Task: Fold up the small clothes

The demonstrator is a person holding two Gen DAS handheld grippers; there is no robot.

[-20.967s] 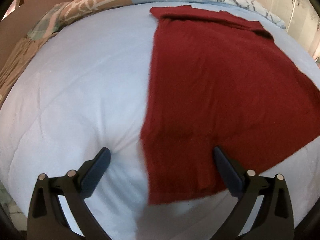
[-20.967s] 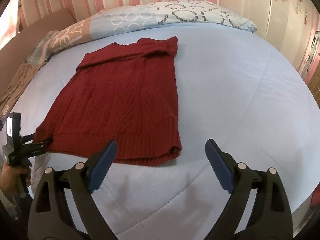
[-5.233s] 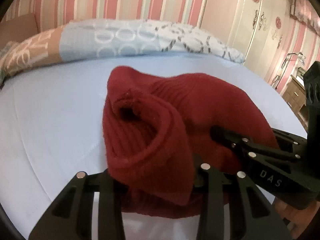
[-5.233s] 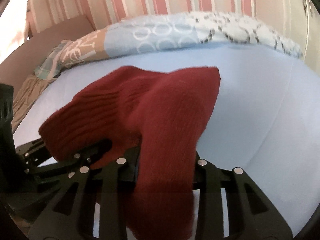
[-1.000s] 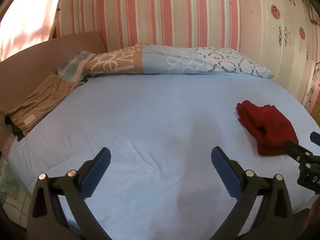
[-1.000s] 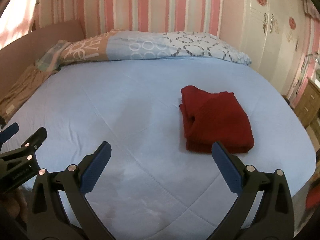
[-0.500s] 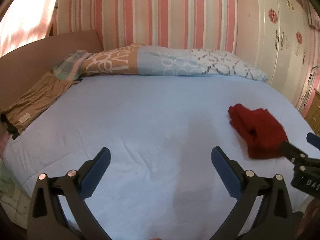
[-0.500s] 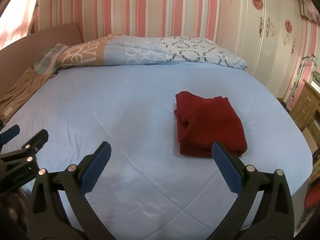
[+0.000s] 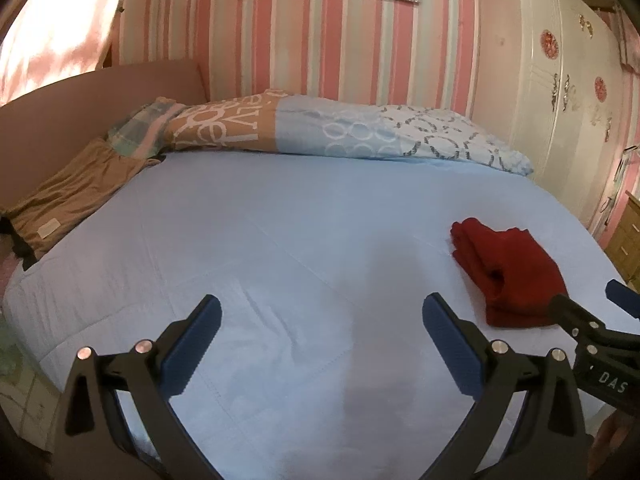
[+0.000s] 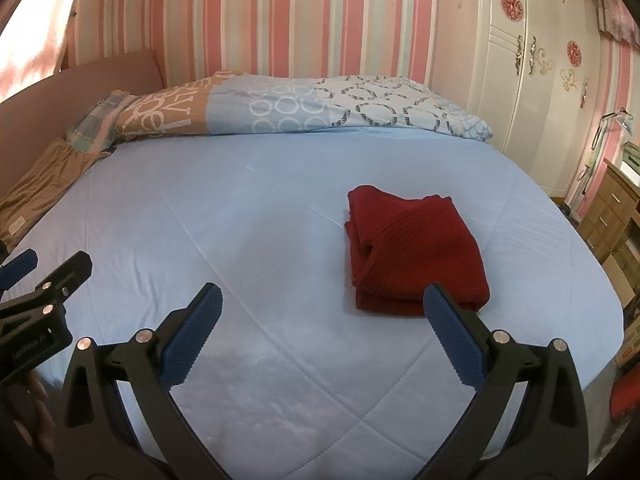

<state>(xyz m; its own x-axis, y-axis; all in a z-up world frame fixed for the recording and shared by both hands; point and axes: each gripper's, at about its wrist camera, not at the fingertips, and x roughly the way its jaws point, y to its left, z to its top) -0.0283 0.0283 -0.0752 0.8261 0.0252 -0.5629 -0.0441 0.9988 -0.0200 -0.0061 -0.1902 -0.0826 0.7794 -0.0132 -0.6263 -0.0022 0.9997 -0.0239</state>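
Note:
A dark red knitted sweater (image 10: 412, 252) lies folded into a compact rectangle on the right half of the light blue bed (image 10: 240, 220). In the left wrist view the same sweater (image 9: 508, 272) sits at the far right. My right gripper (image 10: 320, 308) is open and empty, hovering near the bed's front edge, its right finger just in front of the sweater's near edge. My left gripper (image 9: 320, 312) is also open and empty over bare bedspread left of the sweater. Each gripper shows at the edge of the other's view.
A patterned duvet roll (image 10: 280, 108) lies along the head of the bed. Tan clothes (image 9: 68, 196) rest at the far left by the headboard. A white wardrobe (image 10: 532, 72) and a wooden drawer unit (image 10: 608, 212) stand to the right. A framed picture hangs on the striped wall.
Both grippers have pulled back and tilted up a little over the last second, so the sweater looks smaller and further off. The sweater itself has not moved.

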